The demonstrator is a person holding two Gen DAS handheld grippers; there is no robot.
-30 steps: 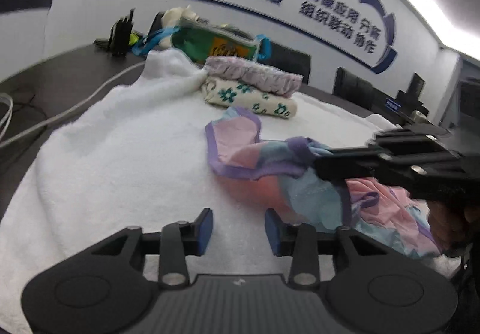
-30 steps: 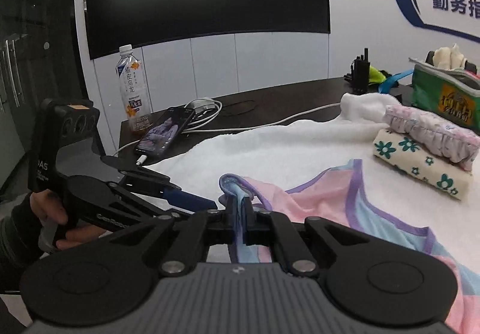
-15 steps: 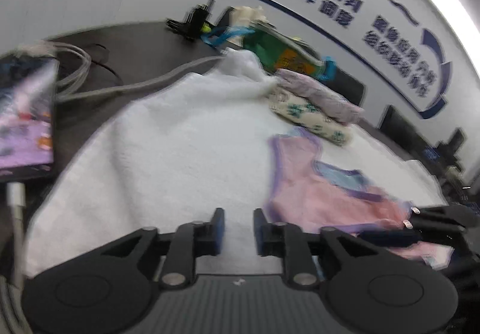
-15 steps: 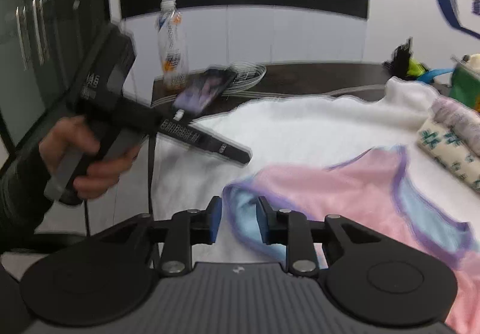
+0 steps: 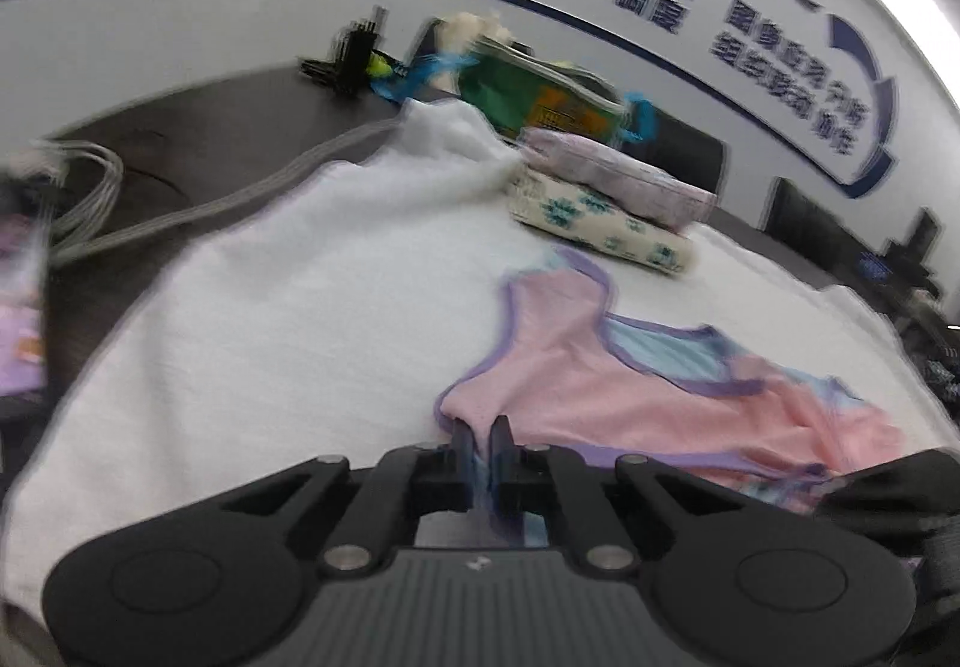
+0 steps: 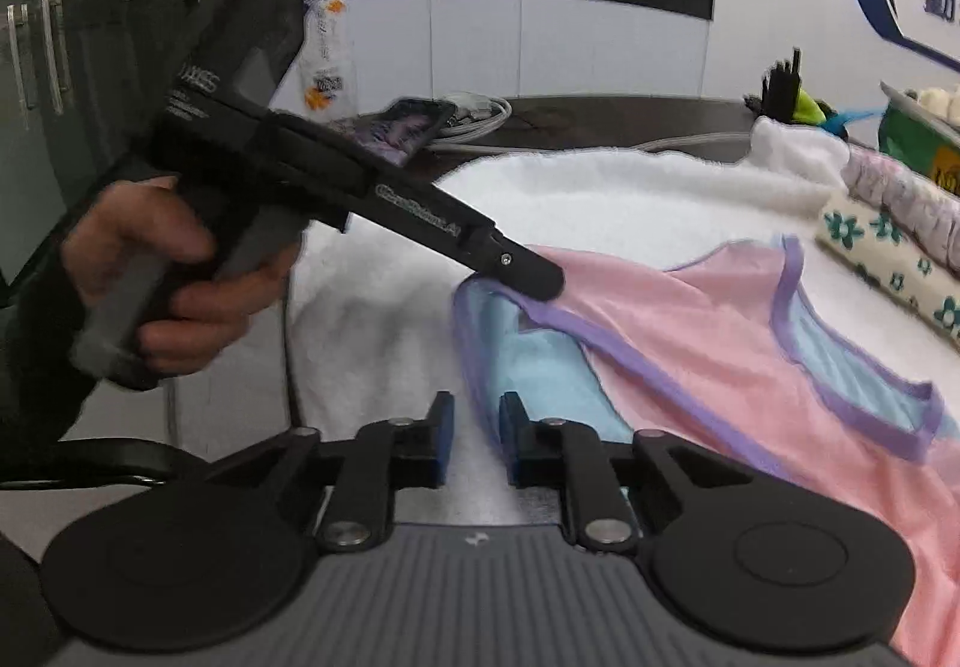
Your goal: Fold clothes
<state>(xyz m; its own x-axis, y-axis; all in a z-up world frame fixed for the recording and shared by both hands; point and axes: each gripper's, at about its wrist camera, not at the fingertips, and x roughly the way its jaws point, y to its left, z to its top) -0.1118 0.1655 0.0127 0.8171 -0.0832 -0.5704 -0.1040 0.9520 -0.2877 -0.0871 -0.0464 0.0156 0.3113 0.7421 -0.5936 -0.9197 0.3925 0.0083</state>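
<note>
Presently, a white towel (image 5: 288, 319) covers most of the dark table (image 5: 210, 127) and serves as the work surface. On it lies the garment (image 5: 570, 379), a pink top with blue panels and purple binding, spread loosely from centre toward 4 o'clock in the left wrist view, not yet folded. Two folded items (image 5: 606, 211) are stacked at about 1 o'clock beyond it, well apart from the garment. A phone (image 6: 414, 127) and a bottle (image 6: 327, 49) stand at 11 o'clock in the right wrist view, off the towel. The left gripper (image 5: 480, 439) has just closed; its jaws are clenched on the garment's near bound corner, with cloth visibly pinched between them. The right gripper (image 6: 471, 421) has just been opening; its jaws stand apart with the blue edge lying at its right pad, released, no pressure evident. Judgement: the fabric is thin, light and limp, will sag and drag on the towel pile, and offers no stiffness to push against. The purple binding is the firmest line; hold should be taken at bound corners or shoulder points, both grippers lifting together to keep the edge taut.
</note>
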